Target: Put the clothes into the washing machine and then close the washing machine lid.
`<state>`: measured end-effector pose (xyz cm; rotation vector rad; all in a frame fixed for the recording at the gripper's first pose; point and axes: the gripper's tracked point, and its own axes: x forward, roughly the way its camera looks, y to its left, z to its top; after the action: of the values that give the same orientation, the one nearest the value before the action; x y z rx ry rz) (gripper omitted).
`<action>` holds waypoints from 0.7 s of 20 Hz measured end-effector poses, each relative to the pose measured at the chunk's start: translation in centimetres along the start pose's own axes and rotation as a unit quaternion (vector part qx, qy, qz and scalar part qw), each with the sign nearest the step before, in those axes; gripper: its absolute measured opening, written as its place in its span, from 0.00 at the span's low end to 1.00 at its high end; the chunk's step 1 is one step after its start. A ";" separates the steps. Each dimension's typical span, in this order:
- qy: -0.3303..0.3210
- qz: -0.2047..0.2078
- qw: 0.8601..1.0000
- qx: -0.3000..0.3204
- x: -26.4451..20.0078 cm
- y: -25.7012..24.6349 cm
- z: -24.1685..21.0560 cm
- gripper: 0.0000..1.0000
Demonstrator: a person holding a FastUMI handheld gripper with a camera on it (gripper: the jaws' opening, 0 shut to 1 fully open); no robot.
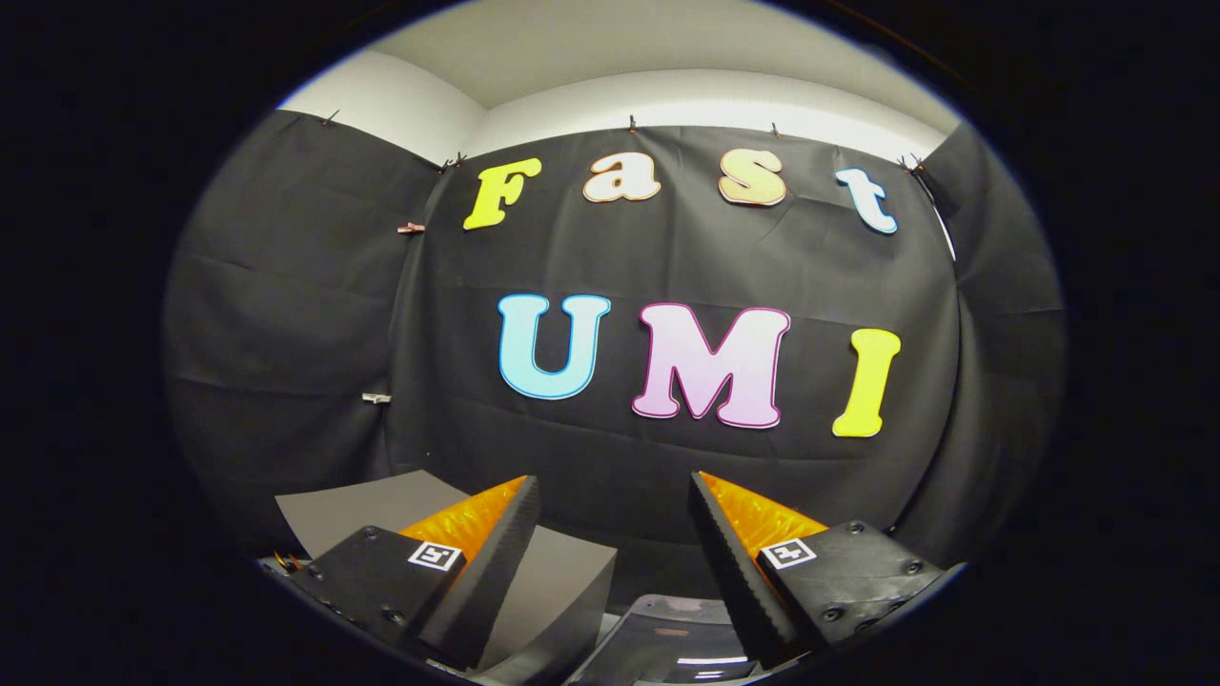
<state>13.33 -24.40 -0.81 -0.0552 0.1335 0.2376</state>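
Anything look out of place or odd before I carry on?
Nothing stands out. The gripper is open and holds nothing, aimed at the black cloth wall. A flat grey panel sits low behind the fingers; a glossy grey curved part lies below them, undamaged.

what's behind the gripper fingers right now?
The gripper is open, nothing between its fingers. Beyond them hangs the booth's black cloth wall. A grey panel sits behind the left finger, which covers part of it. Below the fingers a glossy dark surface shows; what it is cannot be told.
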 end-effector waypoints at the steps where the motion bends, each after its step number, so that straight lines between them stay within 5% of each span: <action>1: -0.002 0.000 1.000 -0.002 0.2 -0.1 0.4 0.98; 14: 0.001 0.009 1.000 0.005 1.6 -0.3 0.3 0.98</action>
<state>14.99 -24.29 -0.75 -0.0444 0.1364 0.2550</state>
